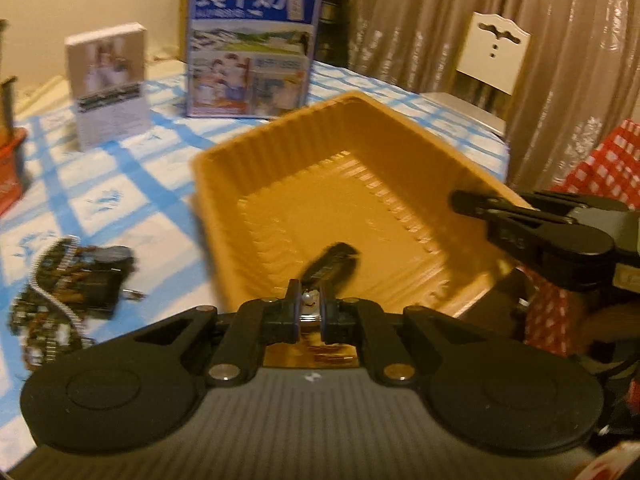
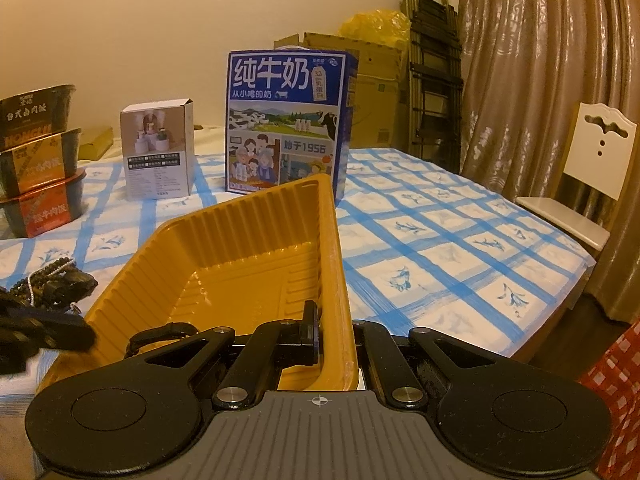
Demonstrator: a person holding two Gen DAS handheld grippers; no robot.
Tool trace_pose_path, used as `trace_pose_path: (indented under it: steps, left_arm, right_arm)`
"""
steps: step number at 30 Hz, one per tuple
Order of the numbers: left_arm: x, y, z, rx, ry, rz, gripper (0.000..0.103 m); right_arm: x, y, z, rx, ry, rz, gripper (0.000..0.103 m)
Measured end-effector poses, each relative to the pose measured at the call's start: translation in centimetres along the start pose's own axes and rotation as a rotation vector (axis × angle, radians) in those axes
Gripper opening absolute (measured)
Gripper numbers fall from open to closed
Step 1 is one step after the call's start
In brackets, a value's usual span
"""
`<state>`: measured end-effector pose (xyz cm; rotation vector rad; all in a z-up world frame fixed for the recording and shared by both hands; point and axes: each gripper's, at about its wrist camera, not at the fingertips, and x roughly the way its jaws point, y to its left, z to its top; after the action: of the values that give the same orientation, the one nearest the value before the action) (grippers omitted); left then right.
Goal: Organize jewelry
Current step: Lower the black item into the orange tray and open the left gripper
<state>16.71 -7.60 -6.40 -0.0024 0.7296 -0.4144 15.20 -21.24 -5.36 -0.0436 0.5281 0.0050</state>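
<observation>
Left gripper (image 1: 310,312) is pinched almost fully together on a small jewelry piece (image 1: 309,300) with a pale, pearl-like bead and a shiny metal part; a dark blurred part (image 1: 330,266) rises from the fingertips, tilting up and to the right over the tray. Whether that dark part belongs to the same piece cannot be told, the left wrist view being blurred.

Left of the orange tray (image 1: 224,184), on the blue-checked tablecloth (image 1: 120,184), lies the jewelry pile (image 1: 60,292): dark beads, a pale beaded strand and a dark chunky item, tangled so no single long axis can be read. The held piece hangs above the near part of the tray, inside its rim.

The tray is a ribbed, rectangular plastic container, its long axis running away from the grippers toward the milk carton (image 2: 286,124). In the right wrist view 1 dark cord-like loop (image 2: 160,334) lies on the tray floor at its near left corner; the rest of the floor shows bare.

Right gripper (image 2: 336,340) is closed on the tray's right wall, 1 finger inside and 1 outside the rim.

Behind the tray stand a small white box (image 2: 158,152) to the left and the blue milk carton nearly straight behind. Further left of the tray, 3 stacked food bowls (image 2: 38,160) sit at the table's edge. Right of the tray, beyond the table, is a white chair (image 2: 596,160) before a curtain (image 2: 520,80).
</observation>
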Motion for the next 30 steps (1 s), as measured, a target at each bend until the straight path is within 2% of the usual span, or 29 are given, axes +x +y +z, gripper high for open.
trace_pose_path:
  steps: [8,10,16,23,30]
  left_arm:
    - [2.0,-1.2,-0.1,-0.044,0.068,-0.048,0.008]
    - [1.7,-1.2,-0.1,-0.055,0.061,-0.051,0.019]
    - [-0.3,-0.8,0.6,-0.051,-0.005,-0.032,0.023]
    - [-3.7,2.0,0.2,-0.065,-0.073,0.077,0.024]
    - [-4.5,5.9,-1.8,-0.104,-0.039,0.212,0.024]
  right_arm:
    - [0.1,-0.2,-0.1,0.007,0.005,0.002,0.003]
    - [0.2,-0.2,-0.2,0.009,0.007,0.002,0.003]
    - [0.3,-0.5,-0.2,0.014,0.011,0.002,0.003]
    - [0.3,-0.6,-0.2,0.019,0.007,-0.007,0.003]
    - [0.4,-0.9,-0.3,0.023,-0.007,-0.047,0.004]
